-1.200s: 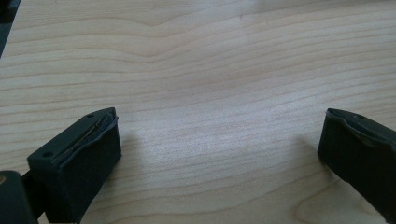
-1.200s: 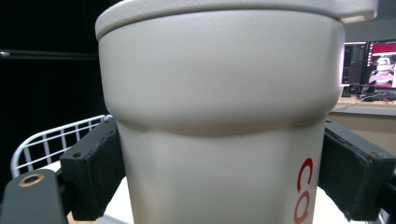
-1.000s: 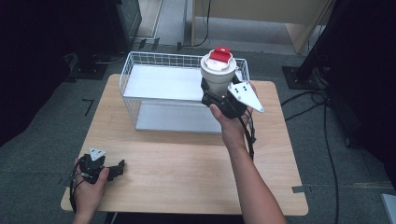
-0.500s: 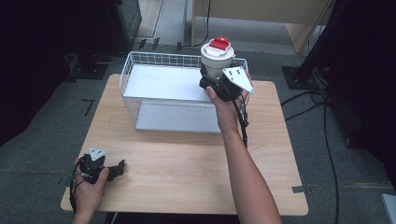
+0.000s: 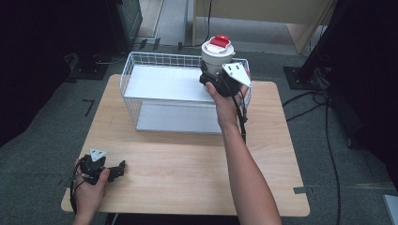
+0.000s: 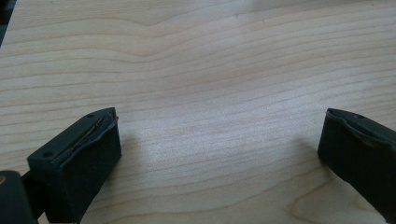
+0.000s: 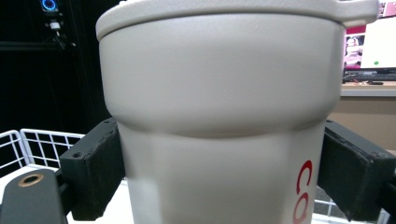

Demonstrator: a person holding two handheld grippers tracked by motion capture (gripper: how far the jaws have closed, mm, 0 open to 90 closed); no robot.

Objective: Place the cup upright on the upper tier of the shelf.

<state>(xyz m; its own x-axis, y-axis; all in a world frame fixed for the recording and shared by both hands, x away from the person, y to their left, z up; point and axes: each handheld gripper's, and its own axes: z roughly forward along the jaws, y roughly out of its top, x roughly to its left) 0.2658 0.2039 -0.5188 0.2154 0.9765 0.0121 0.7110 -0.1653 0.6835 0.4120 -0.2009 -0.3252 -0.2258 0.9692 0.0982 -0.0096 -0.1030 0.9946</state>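
Cream plastic forms the cup, which the right gripper clamps by its narrower lower body. The right forearm extends from the bottom edge of the high view diagonally up and forward, with the hand wrapped around the gripper housing and the grey three-cornered plate facing right. The cup stands upright above the right rear corner of the basket, clear of its floor. In the right gripper view, the two black jaws press against opposite sides of the cup, just below the step where the wall flares out to a wider upper band. The surface is matte and finely textured; a flat lid with a protruding tab caps it, and red lettering shows on the lower wall. From above, the lid carries a red insert.

The basket is white wire mesh, rectangular, with a pale flat floor, and sits on the rear half of the table.

The left gripper rests low at the near left corner of the table, held by the left hand. Its jaws stand wide apart with nothing between them, over bare light wood grain. The jaw blocks are black, squared and matte.
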